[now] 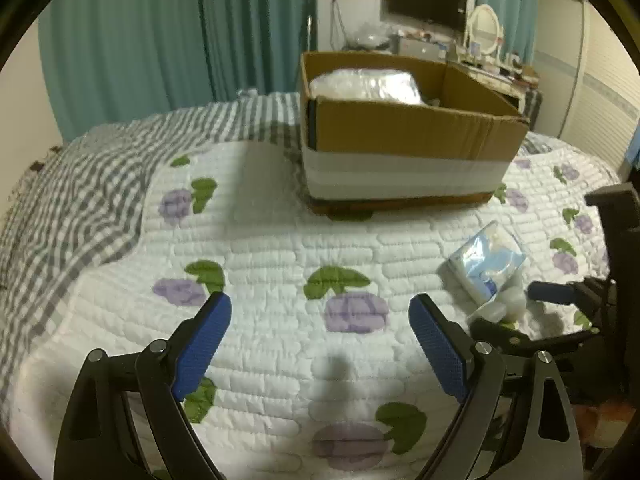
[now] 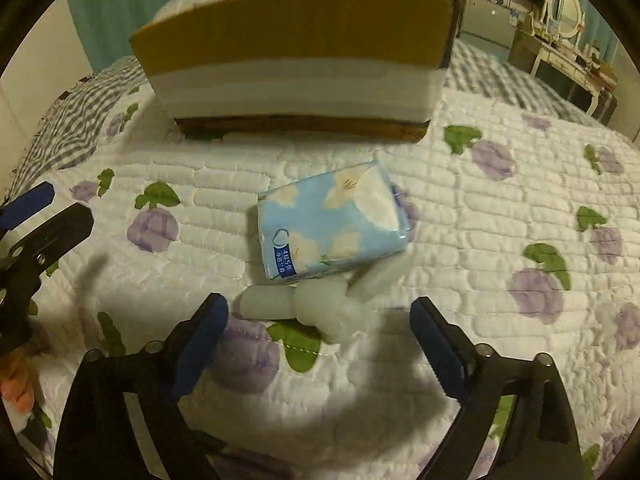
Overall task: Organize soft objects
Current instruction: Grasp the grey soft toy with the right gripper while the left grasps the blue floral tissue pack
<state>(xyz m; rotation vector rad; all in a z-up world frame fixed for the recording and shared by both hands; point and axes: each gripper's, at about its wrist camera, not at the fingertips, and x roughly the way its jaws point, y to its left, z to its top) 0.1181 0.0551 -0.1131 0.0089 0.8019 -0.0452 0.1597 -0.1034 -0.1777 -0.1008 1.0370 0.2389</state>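
Observation:
A blue flowered tissue pack (image 2: 332,224) lies on the quilted bed, with a small bag of white cotton balls (image 2: 320,304) touching its near edge. Both also show in the left wrist view, the pack (image 1: 488,256) at the right. My right gripper (image 2: 320,312) is open and empty, its jaws spread just short of the cotton balls. My left gripper (image 1: 320,312) is open and empty over bare quilt, left of the pack. A cardboard box (image 1: 400,128) stands behind, holding a white plastic-wrapped bundle (image 1: 366,84).
The box (image 2: 296,40) sits just beyond the tissue pack. A grey checked sheet (image 1: 80,184) covers the bed's left side. Teal curtains (image 1: 160,40), a dressing table (image 1: 496,72) and a TV stand behind the bed. The right gripper's body (image 1: 600,312) shows at the right.

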